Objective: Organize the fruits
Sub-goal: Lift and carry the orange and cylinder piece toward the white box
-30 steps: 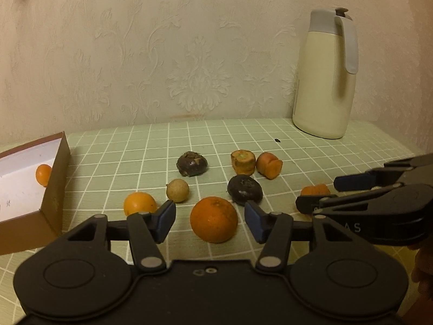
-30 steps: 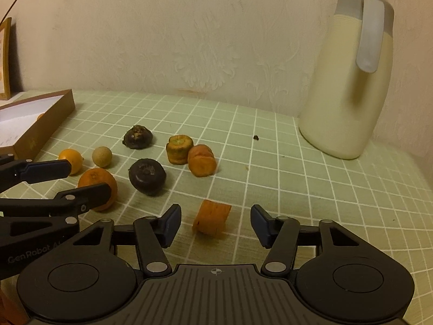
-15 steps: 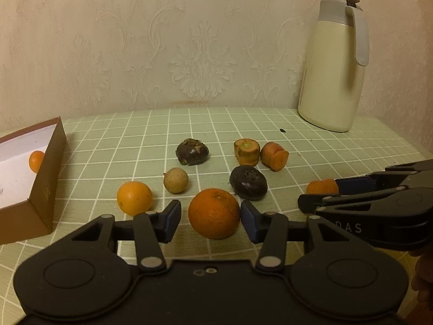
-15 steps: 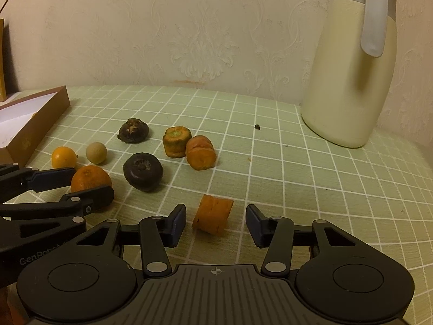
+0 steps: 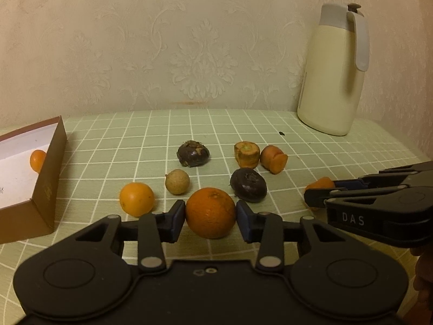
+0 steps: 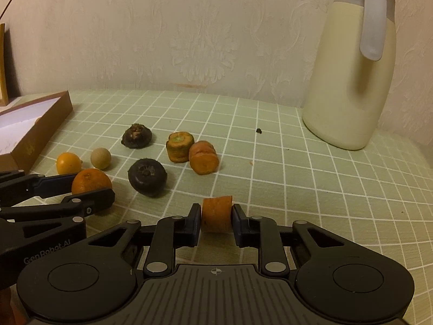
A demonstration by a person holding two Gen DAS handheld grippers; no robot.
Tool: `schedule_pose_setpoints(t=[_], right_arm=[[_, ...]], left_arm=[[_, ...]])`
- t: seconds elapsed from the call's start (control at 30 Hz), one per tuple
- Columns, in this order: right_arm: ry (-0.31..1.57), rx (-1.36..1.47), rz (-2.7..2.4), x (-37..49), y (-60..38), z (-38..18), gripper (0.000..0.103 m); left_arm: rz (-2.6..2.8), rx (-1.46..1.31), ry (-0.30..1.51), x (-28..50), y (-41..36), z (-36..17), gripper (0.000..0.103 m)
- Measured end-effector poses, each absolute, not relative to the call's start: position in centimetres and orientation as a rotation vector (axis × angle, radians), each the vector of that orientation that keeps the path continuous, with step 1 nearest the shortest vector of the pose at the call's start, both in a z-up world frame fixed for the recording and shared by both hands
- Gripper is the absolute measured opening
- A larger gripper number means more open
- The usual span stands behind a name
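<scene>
My left gripper (image 5: 211, 216) is shut on a large orange (image 5: 210, 212) that rests on the green checked cloth. My right gripper (image 6: 216, 220) is shut on a carrot chunk (image 6: 217, 212), also on the cloth. Around them lie a small orange (image 5: 136, 198), a pale round fruit (image 5: 177, 181), two dark fruits (image 5: 193, 153) (image 5: 248, 185), and two more carrot chunks (image 5: 246, 154) (image 5: 274, 159). A brown box (image 5: 50, 173) with a white inside stands at the left and holds one small orange (image 5: 37, 160). The right gripper also shows in the left wrist view (image 5: 322, 193).
A cream thermos jug (image 5: 334, 70) stands at the back right against the patterned wall. A small dark speck (image 5: 281, 133) lies on the cloth near it. The table's right edge (image 5: 400, 146) curves away past the jug.
Both grippers have closed: the left jaws came in onto the large orange, the right jaws onto the carrot chunk. Both moved slightly forward.
</scene>
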State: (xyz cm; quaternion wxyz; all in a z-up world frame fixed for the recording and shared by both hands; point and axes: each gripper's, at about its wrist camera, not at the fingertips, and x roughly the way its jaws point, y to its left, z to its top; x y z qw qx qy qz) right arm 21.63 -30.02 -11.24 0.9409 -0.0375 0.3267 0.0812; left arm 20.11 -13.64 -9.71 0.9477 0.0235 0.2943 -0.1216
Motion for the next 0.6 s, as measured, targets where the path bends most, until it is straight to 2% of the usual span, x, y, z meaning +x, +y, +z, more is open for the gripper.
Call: schedule_pose_setpoints(t=[0.6], right_arm=[[0.649,-0.091,0.156,20.9,-30.1,-10.8,0.023]], left_arm=[[-0.244,0.069,0.585,18.8,-12.4,-8.3,0.032]])
